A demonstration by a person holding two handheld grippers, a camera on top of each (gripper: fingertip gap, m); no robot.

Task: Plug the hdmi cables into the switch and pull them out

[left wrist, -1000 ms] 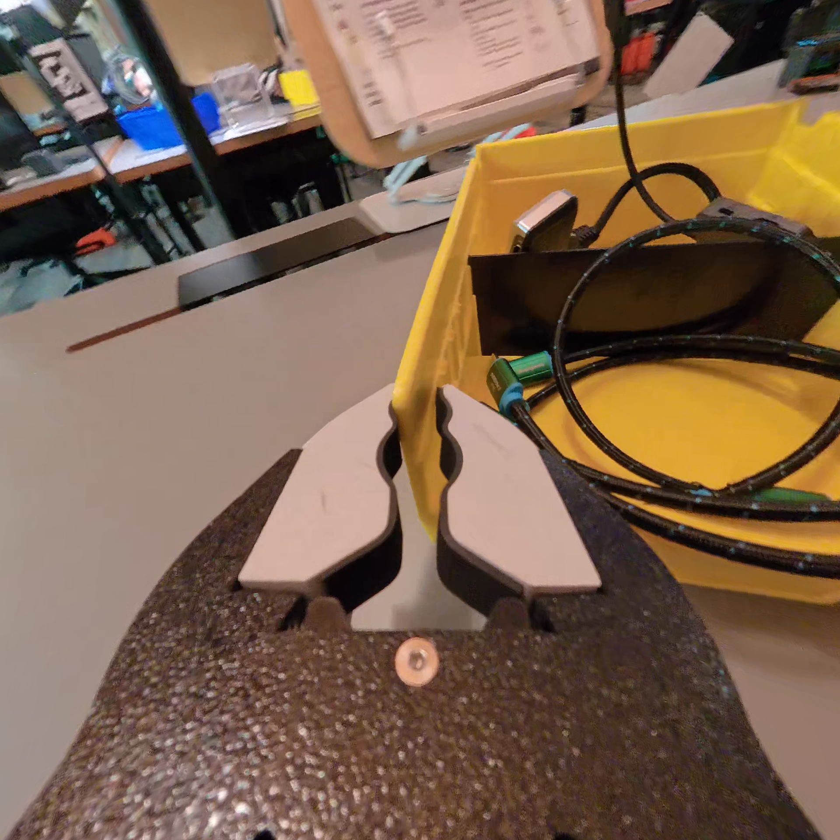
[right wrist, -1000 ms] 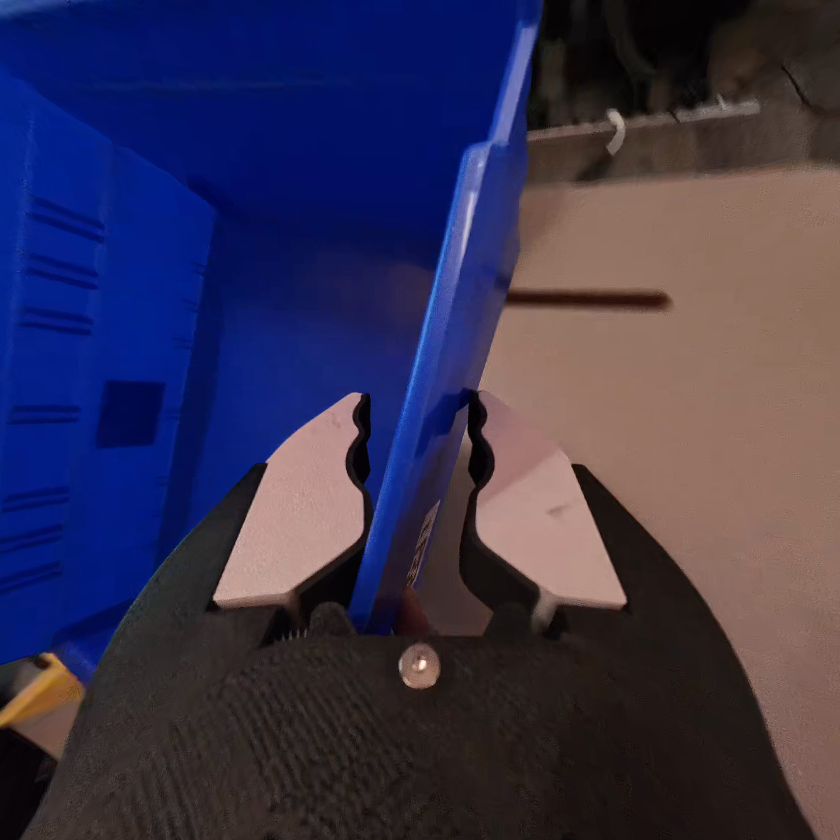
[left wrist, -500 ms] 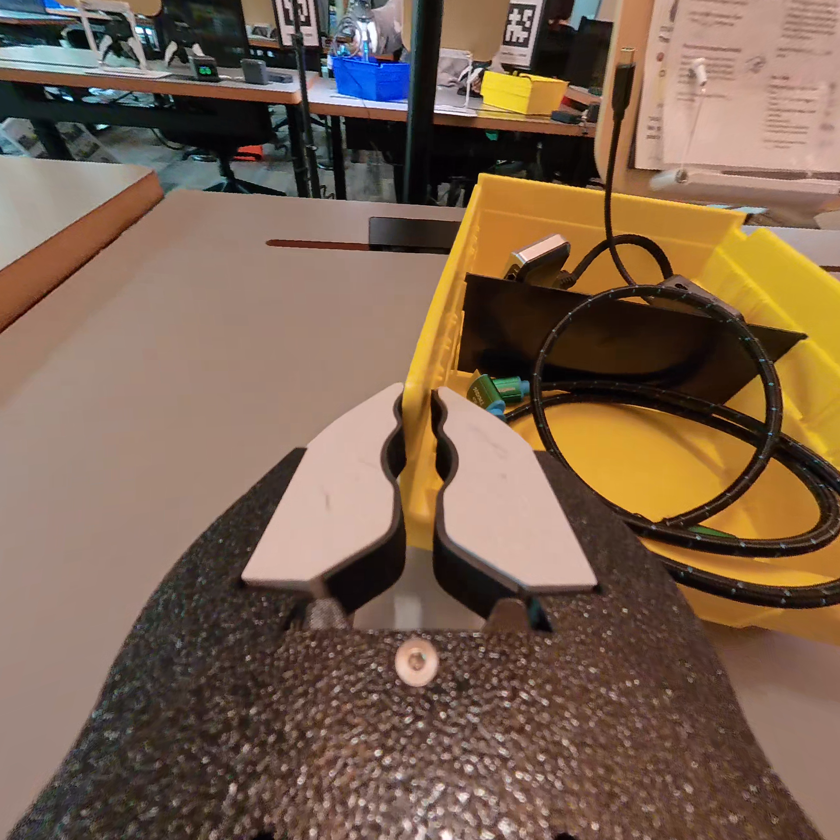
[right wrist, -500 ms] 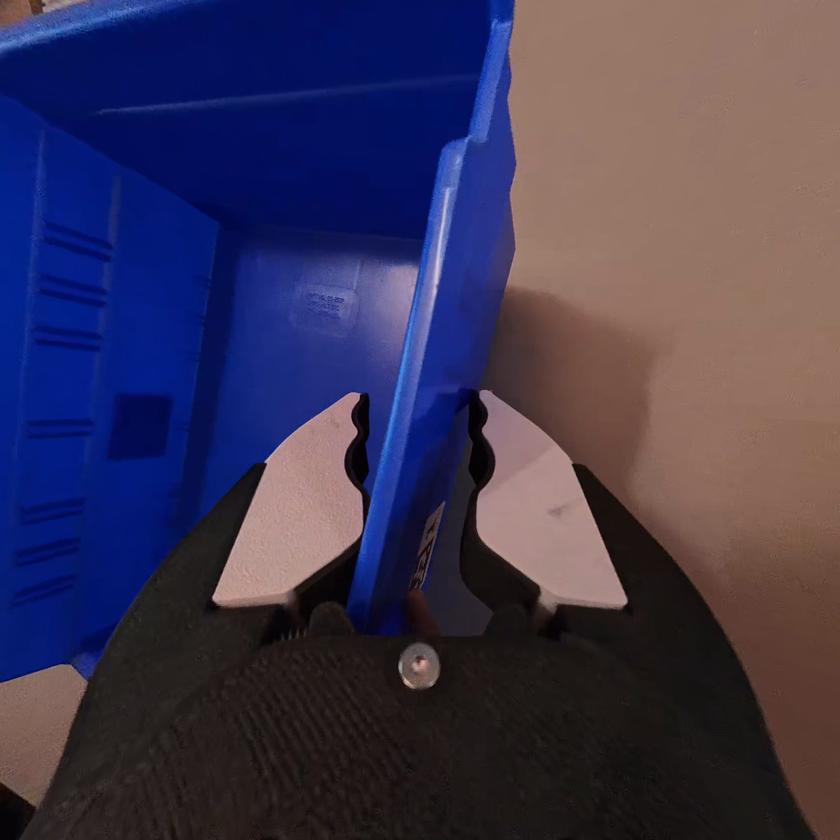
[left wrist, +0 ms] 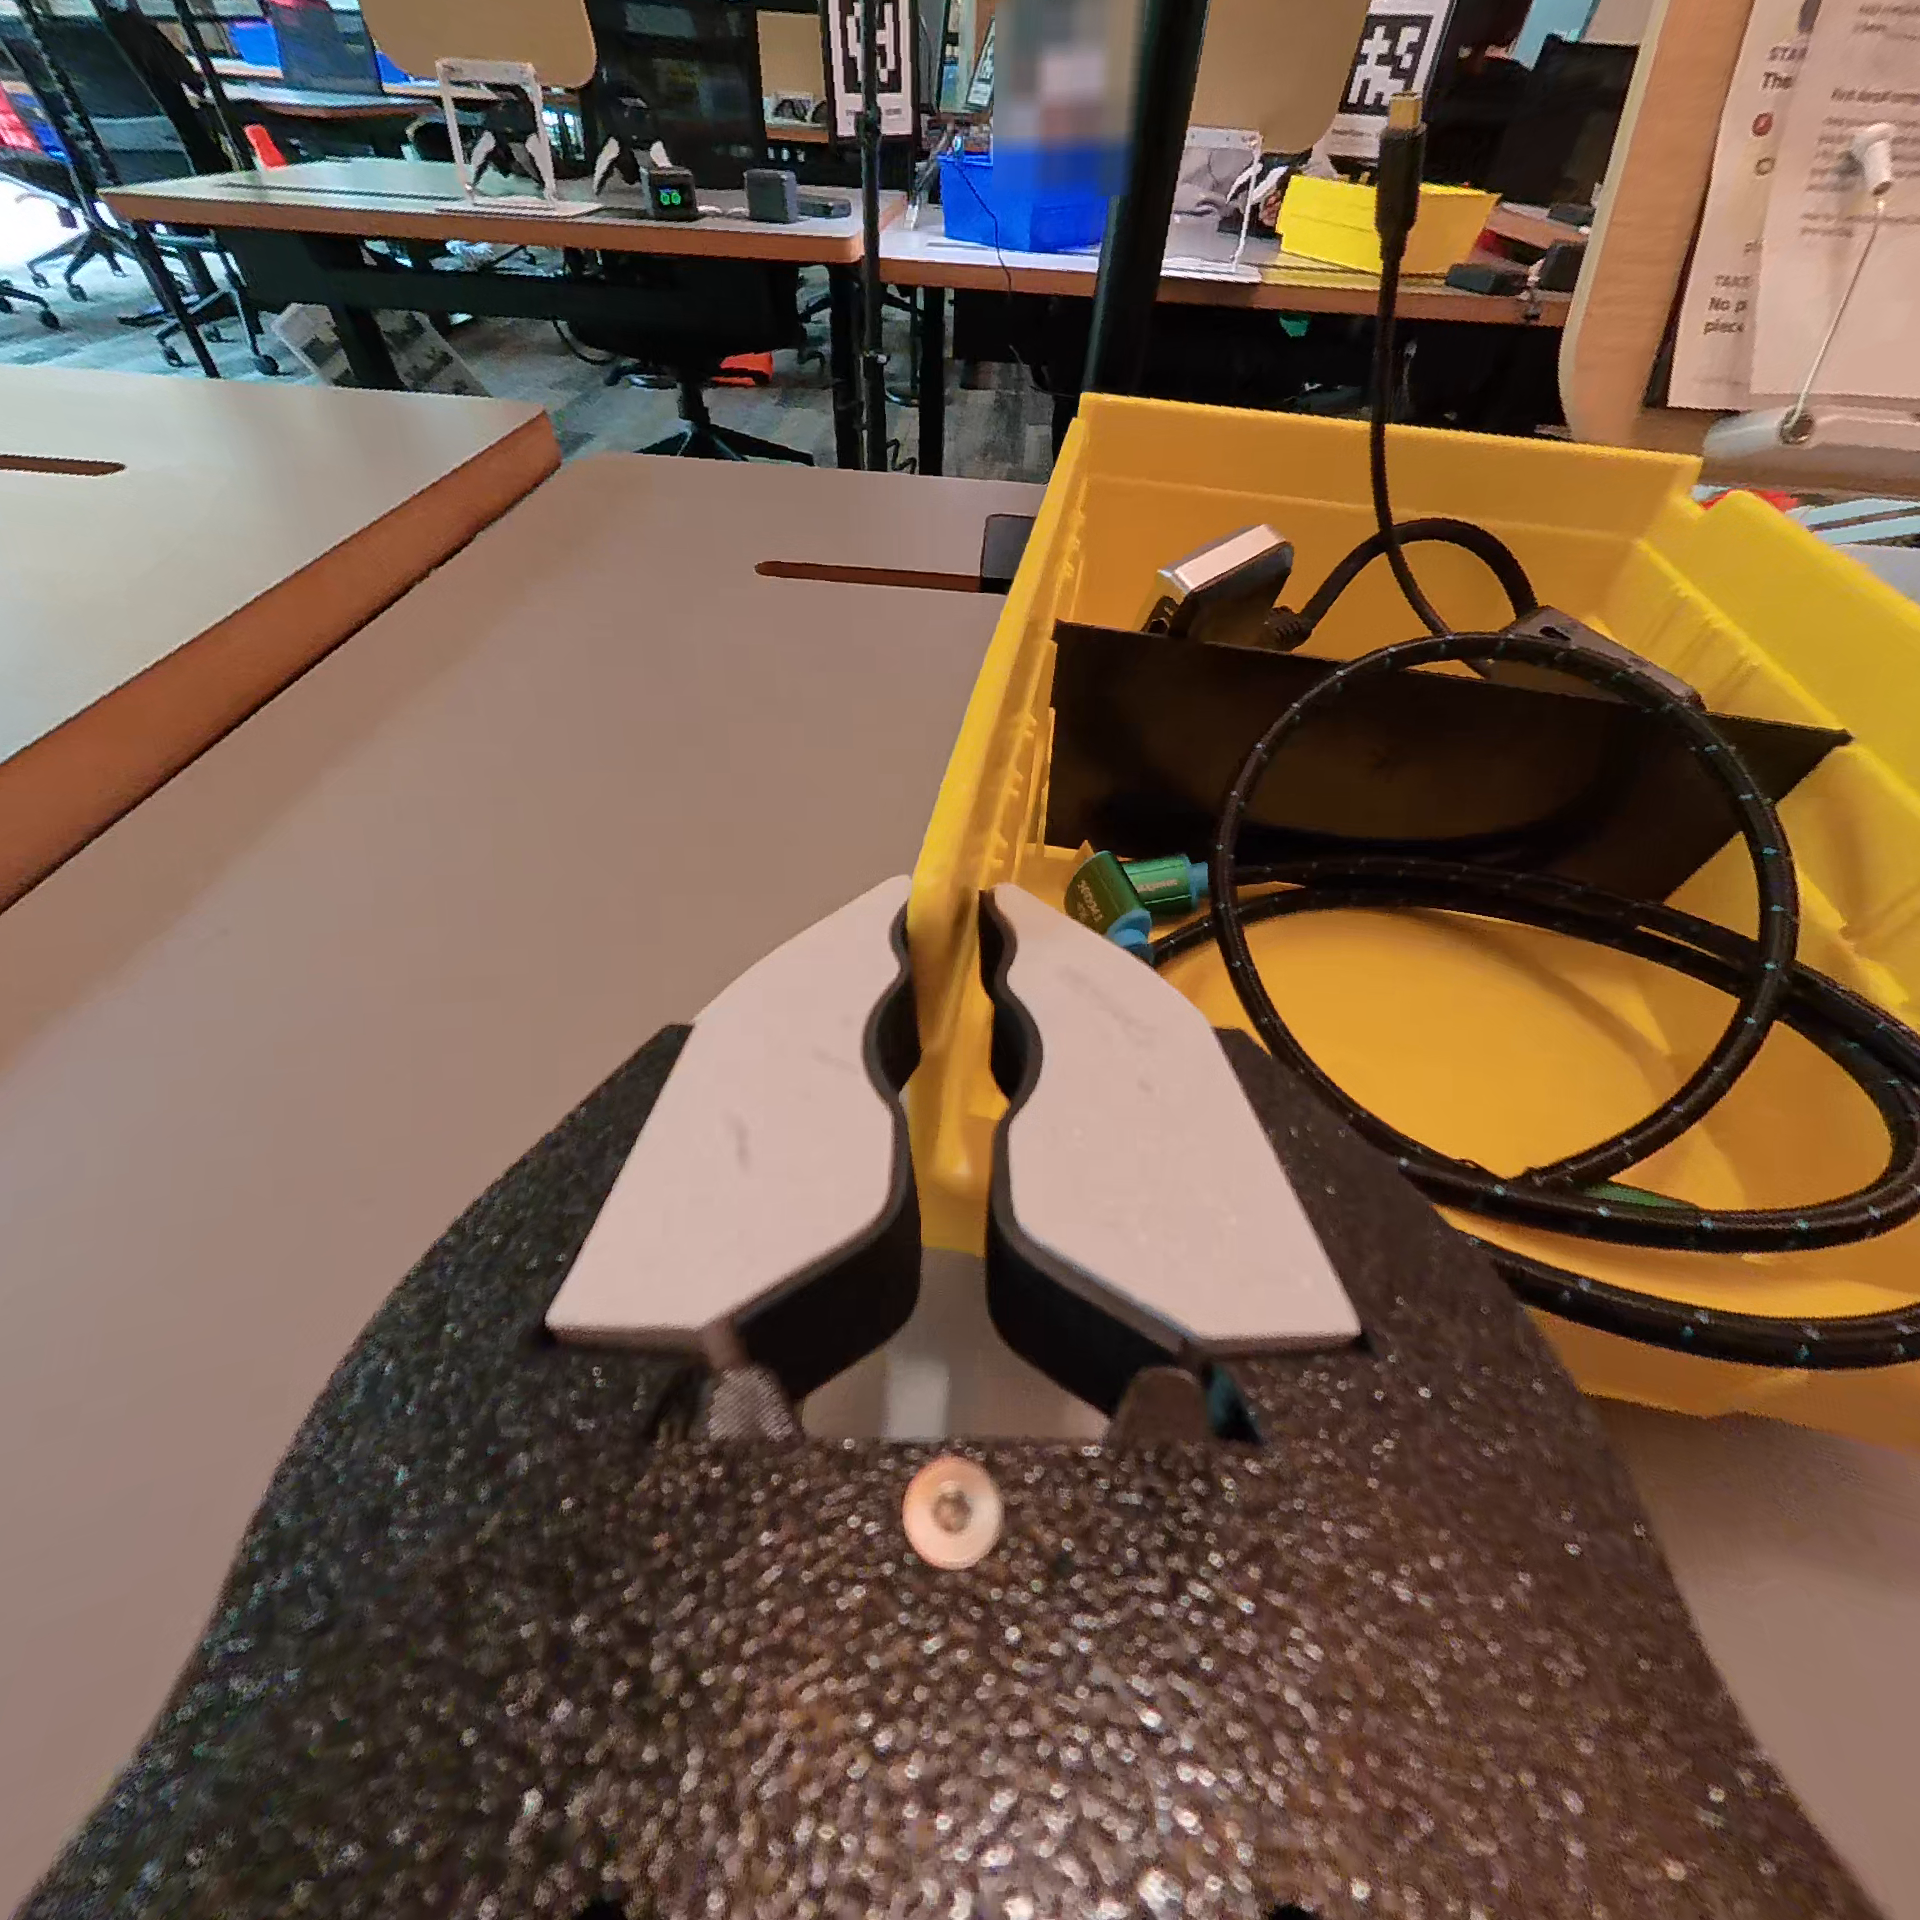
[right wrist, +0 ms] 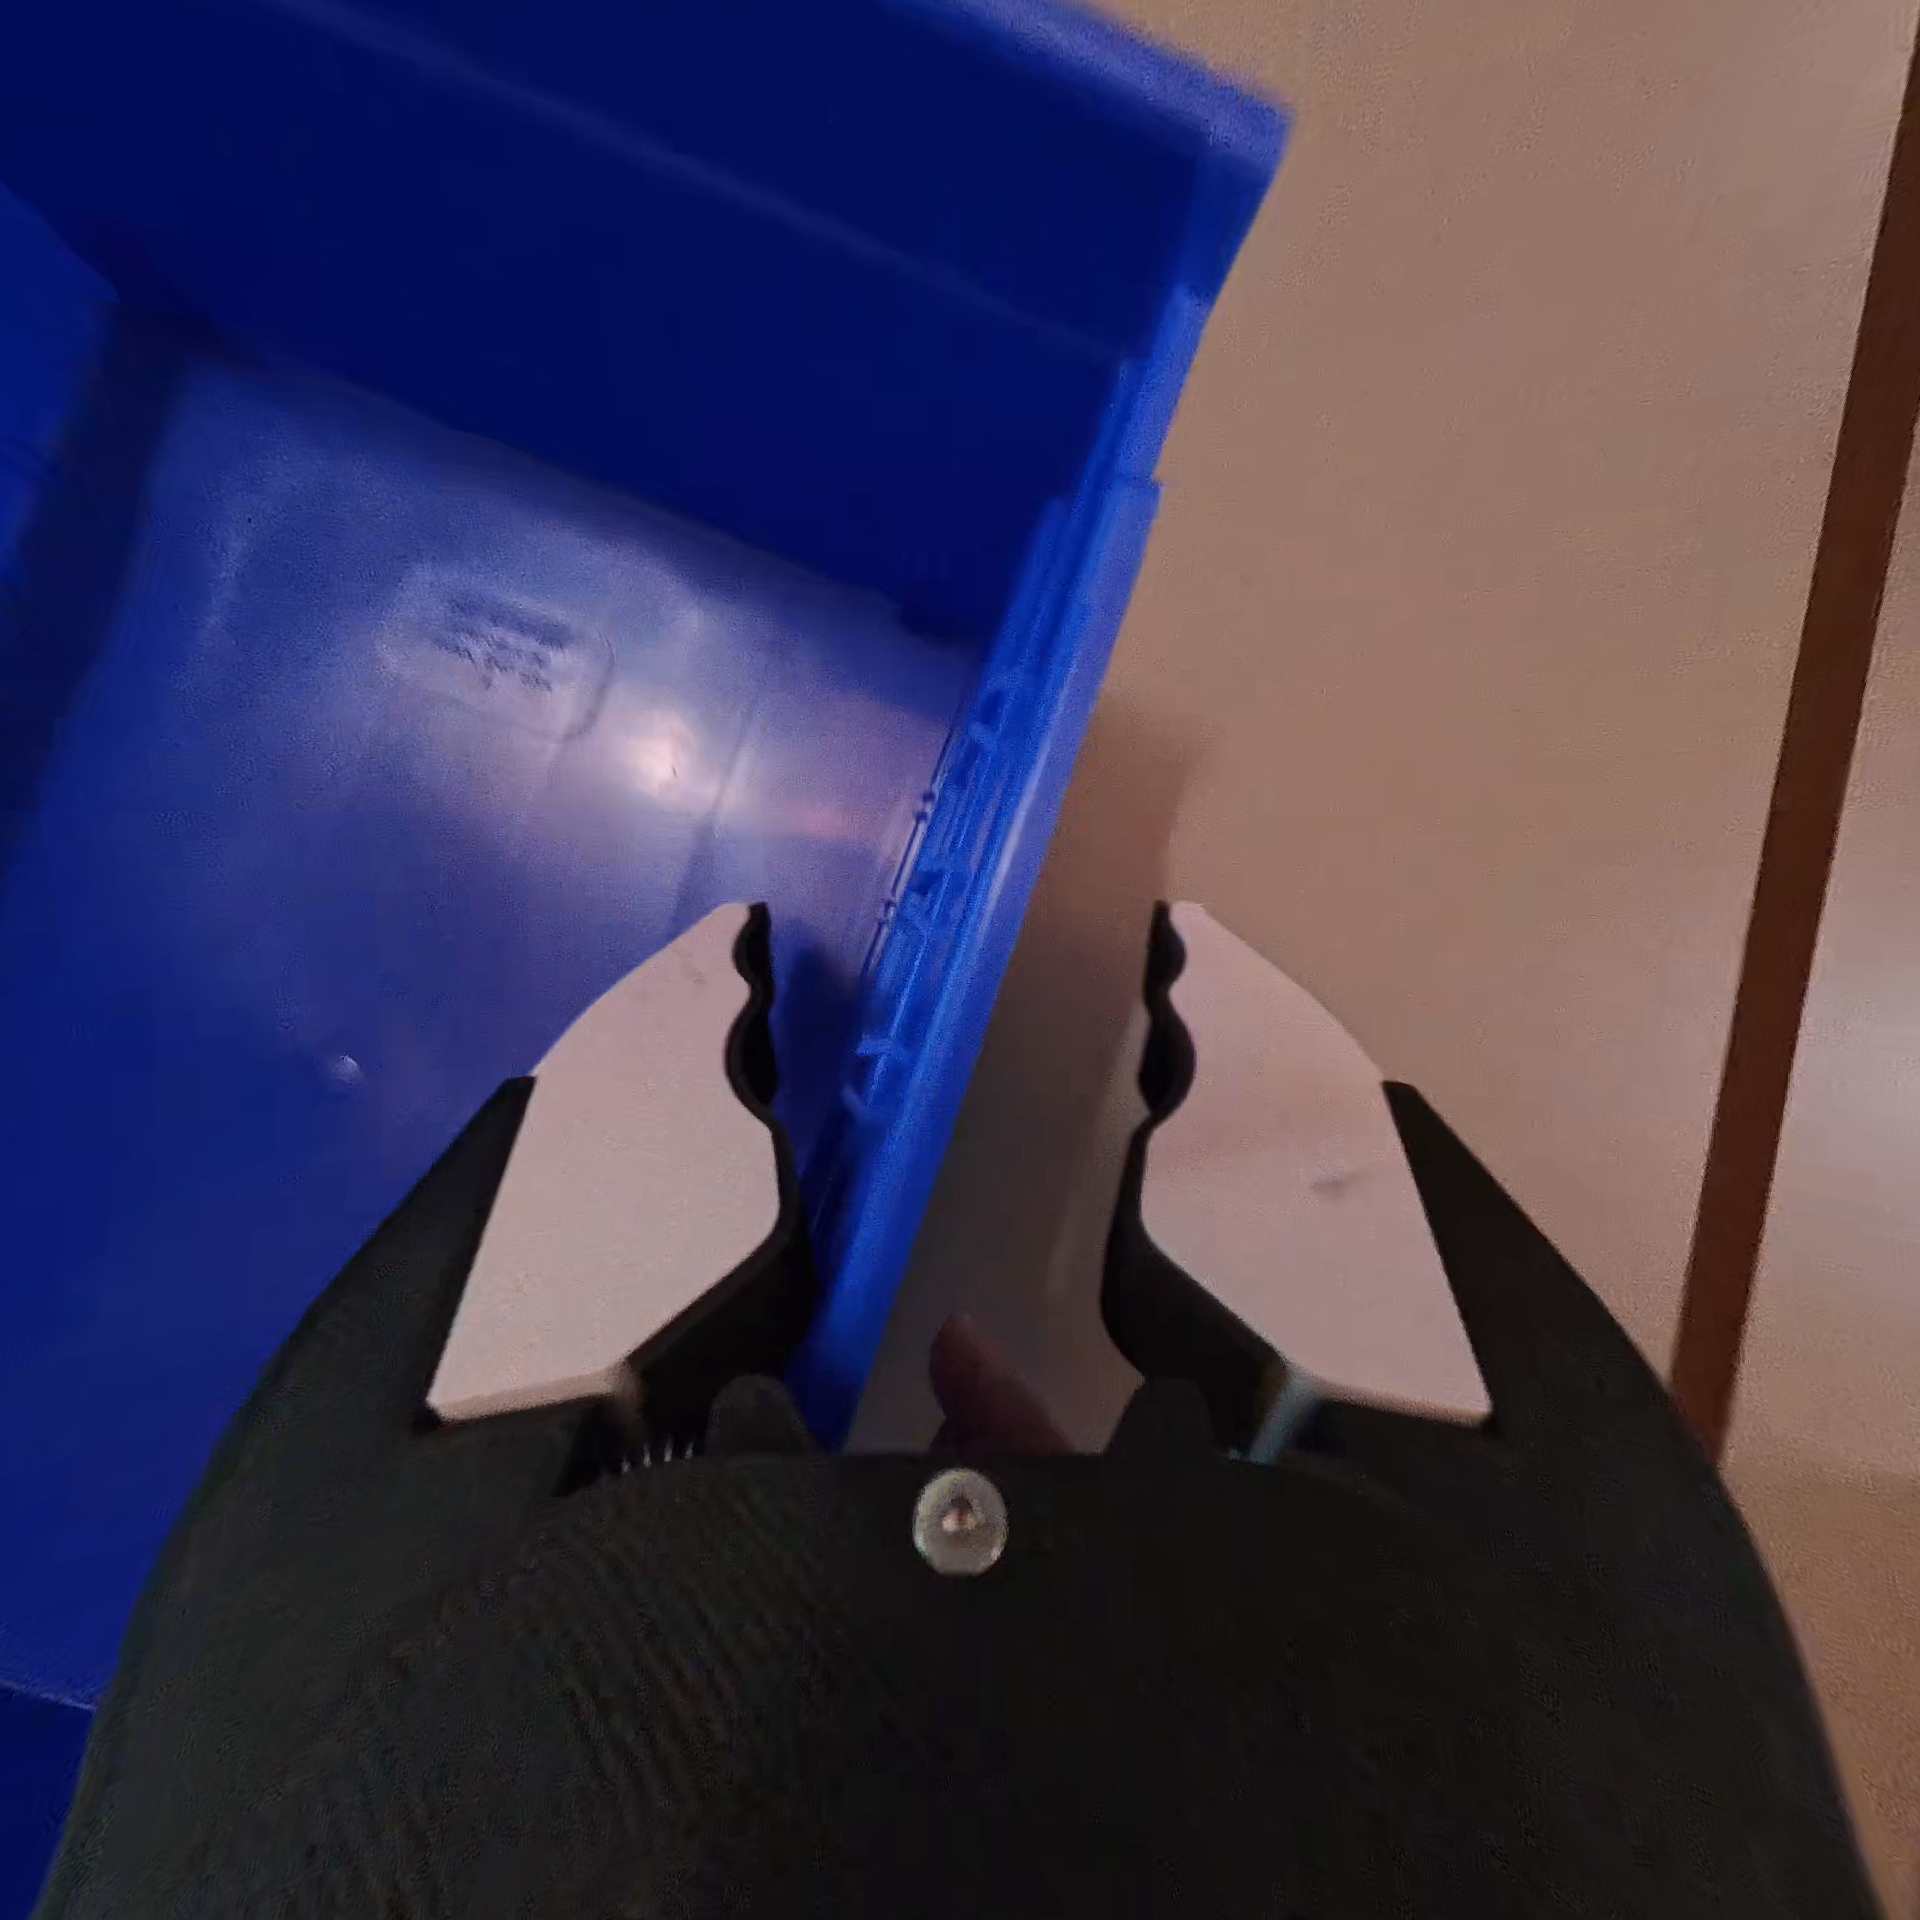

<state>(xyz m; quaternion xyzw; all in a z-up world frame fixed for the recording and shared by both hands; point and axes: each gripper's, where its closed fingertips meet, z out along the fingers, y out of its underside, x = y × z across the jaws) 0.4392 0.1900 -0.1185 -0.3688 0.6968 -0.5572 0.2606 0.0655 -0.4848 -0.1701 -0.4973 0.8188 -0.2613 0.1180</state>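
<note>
Right of the left gripper (left wrist: 943, 935), inside the yellow bin (left wrist: 1351, 457), lies the coiled black braided cable (left wrist: 1766, 935), its green plug (left wrist: 1117, 894) just beyond the fingers, pointing toward them. That gripper pinches the bin's wall. The right gripper (right wrist: 961, 925), parted, straddles the blue bin (right wrist: 1039, 779) wall. I judge the left nearer.

Glossy yellow plastic bin (left wrist: 1299, 488); braided, rough black cable (left wrist: 1766, 935); matt smooth desk (left wrist: 520, 831); shiny blue plastic bin (right wrist: 520, 831); grainy black tongs (left wrist: 945, 914).
</note>
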